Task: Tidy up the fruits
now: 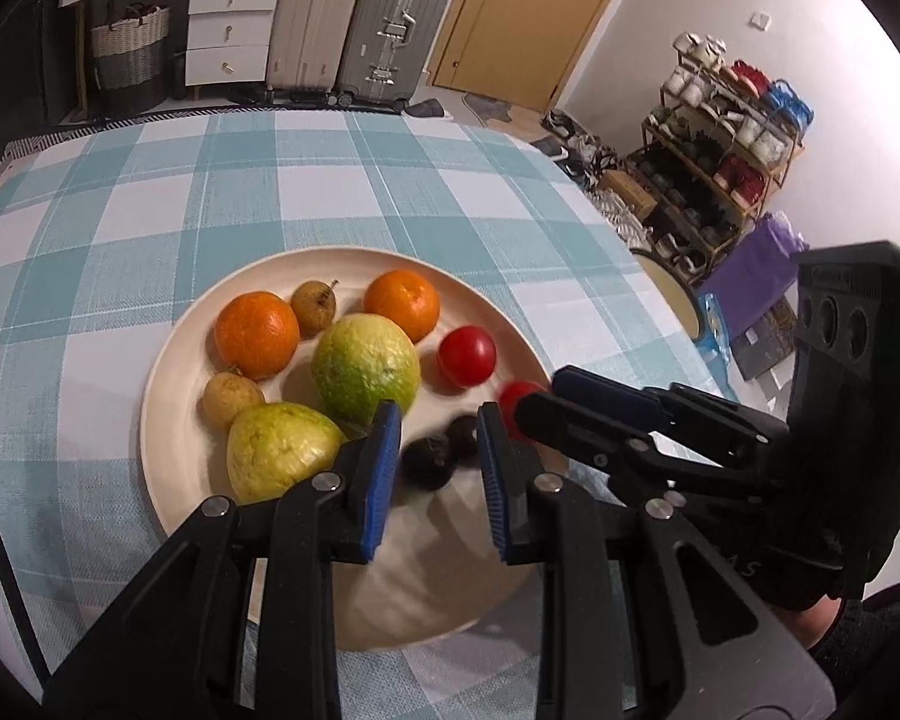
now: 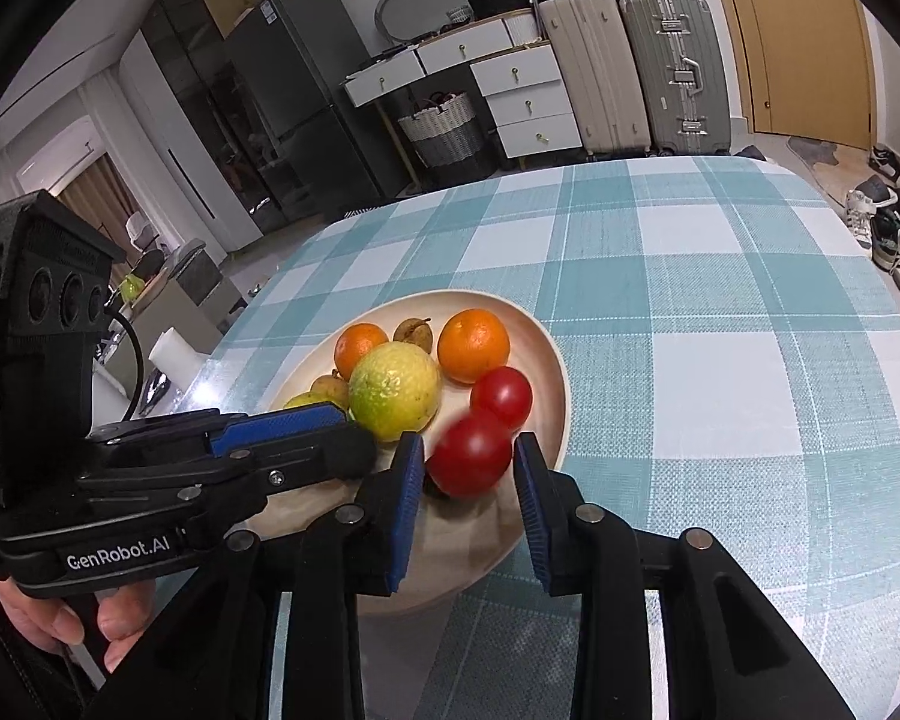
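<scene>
Left tongs (image 1: 438, 426): narrow and empty, over the dark fruits (image 1: 429, 462) at the near side of the plate (image 1: 168, 360).
Right tongs (image 2: 469, 441): slightly apart around the red tomato (image 2: 471, 462); the pads seem clear of it.
Tomato's place: low over the plate's near right, probably to join the other fruit there.

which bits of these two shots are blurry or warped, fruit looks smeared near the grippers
Left wrist view: the dark fruits between the left gripper fingers are smeared, and the near tomato is soft; the far oranges stay sharp. Right wrist view: the near tomato at the right gripper is motion-blurred, the guava crisp. Both views bend the tablecloth checks and darken at the corners.
</scene>
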A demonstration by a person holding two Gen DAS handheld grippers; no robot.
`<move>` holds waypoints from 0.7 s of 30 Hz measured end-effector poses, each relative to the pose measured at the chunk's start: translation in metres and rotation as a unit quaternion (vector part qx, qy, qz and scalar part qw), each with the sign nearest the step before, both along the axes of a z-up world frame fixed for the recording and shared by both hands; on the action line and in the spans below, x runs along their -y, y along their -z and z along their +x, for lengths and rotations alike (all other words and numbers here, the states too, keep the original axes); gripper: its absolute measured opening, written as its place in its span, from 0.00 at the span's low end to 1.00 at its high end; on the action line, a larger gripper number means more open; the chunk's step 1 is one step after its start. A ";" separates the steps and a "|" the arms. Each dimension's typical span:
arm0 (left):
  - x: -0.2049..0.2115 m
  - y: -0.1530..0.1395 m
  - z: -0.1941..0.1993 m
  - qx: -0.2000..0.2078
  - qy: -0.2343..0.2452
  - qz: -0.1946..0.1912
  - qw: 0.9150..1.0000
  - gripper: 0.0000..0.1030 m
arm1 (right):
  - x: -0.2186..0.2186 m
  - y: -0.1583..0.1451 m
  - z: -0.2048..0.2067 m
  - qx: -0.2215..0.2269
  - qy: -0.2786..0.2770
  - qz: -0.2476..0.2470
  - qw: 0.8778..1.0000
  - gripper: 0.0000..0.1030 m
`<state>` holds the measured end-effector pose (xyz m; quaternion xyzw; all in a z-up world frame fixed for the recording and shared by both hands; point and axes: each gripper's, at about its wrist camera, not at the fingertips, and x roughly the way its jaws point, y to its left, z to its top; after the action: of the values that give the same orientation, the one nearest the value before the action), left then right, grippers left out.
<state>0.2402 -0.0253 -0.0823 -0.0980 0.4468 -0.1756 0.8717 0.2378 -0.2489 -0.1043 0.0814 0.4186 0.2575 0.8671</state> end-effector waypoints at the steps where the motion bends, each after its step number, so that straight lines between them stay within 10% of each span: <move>1: -0.002 -0.001 0.000 0.005 -0.001 -0.002 1.000 0.22 | 0.001 -0.001 0.000 0.002 0.004 0.000 1.000 0.40; 13: -0.029 -0.033 -0.033 0.053 -0.028 -0.015 0.998 0.33 | 0.017 -0.038 -0.027 0.052 0.038 0.007 0.998 0.66; 21: -0.054 -0.066 -0.081 0.116 -0.082 -0.003 0.990 0.77 | 0.023 -0.070 -0.067 0.109 0.059 0.016 0.992 0.86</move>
<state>0.1591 0.0287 -0.0168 -0.1160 0.3324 -0.1147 0.9289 0.1704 -0.2719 -0.0344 0.0913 0.3116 0.2204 0.9198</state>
